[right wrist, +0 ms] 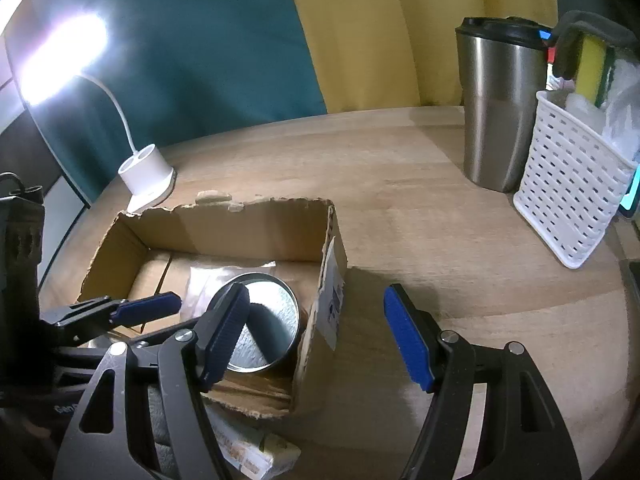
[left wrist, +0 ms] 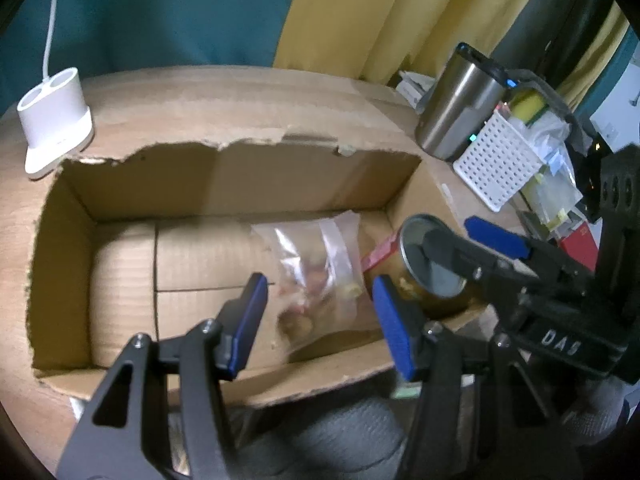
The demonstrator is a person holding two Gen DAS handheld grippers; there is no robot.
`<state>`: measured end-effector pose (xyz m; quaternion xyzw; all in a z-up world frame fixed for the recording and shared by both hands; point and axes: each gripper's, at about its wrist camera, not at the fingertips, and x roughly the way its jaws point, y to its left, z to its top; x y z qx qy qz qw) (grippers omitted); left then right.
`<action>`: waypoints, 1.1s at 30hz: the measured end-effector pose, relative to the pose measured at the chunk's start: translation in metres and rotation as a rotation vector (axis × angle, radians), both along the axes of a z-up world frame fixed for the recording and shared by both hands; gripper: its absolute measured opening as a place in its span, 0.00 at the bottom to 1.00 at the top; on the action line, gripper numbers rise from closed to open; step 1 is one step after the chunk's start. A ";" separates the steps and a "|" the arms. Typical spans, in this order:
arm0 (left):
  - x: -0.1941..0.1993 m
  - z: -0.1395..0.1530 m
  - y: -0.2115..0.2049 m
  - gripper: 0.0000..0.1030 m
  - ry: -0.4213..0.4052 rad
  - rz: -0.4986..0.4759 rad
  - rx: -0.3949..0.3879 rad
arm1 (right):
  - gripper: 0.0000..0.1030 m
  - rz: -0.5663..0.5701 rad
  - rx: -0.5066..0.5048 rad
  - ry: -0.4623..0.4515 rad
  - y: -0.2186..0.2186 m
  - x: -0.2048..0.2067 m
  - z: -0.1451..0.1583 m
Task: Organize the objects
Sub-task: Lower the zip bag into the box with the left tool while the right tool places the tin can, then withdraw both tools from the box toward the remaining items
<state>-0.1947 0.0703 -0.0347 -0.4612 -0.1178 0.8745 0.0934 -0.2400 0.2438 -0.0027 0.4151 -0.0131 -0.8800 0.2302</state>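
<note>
Between the left gripper [left wrist: 320, 320] jaws: a clear zip bag [left wrist: 316, 272] of snacks lying on the floor of the torn cardboard box [left wrist: 224, 176]. Pads sit either side of the bag without pressing it, set at a moderate gap, nothing held.

Just right of the left jaws, in the box's right end: an upturned tin can [left wrist: 432, 268], shiny base up, touching the bag's edge.

Right gripper [right wrist: 316, 328] jaws are parted wider and empty. Its left finger hangs over the can's rim [right wrist: 268, 320]; whether it touches, cannot tell. Its right finger is outside the box, over bare bench [right wrist: 400, 216]. The box's right wall, with a white label, stands between the two fingers.

Beyond the left jaws, far left: white lamp base [left wrist: 56, 120] on the bench, touching or just beside the box's back corner.

Beyond the right jaws, far right: steel tumbler [right wrist: 500, 108] with black lid, upright, just beside a white perforated basket [right wrist: 576, 184] holding a yellow sponge [right wrist: 592, 60] and plastic bags.

Under the right gripper's left finger, outside the box's near wall: a light-coloured packet [right wrist: 256, 448], blurred.
</note>
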 end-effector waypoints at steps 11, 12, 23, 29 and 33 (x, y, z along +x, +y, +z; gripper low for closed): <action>0.014 0.018 -0.009 0.55 0.059 -0.001 -0.025 | 0.71 -0.015 0.006 0.024 0.004 0.019 0.009; 0.016 0.020 -0.010 0.55 0.062 -0.001 -0.025 | 0.71 -0.017 0.006 0.025 0.005 0.021 0.010; 0.036 0.025 -0.020 0.55 0.083 0.005 -0.030 | 0.71 -0.027 0.002 0.034 0.008 0.038 0.018; 0.045 0.025 -0.026 0.55 0.085 0.015 -0.037 | 0.71 -0.028 0.004 0.033 0.008 0.044 0.018; 0.054 0.028 -0.031 0.56 0.100 0.025 -0.047 | 0.71 -0.028 0.002 0.036 0.007 0.052 0.020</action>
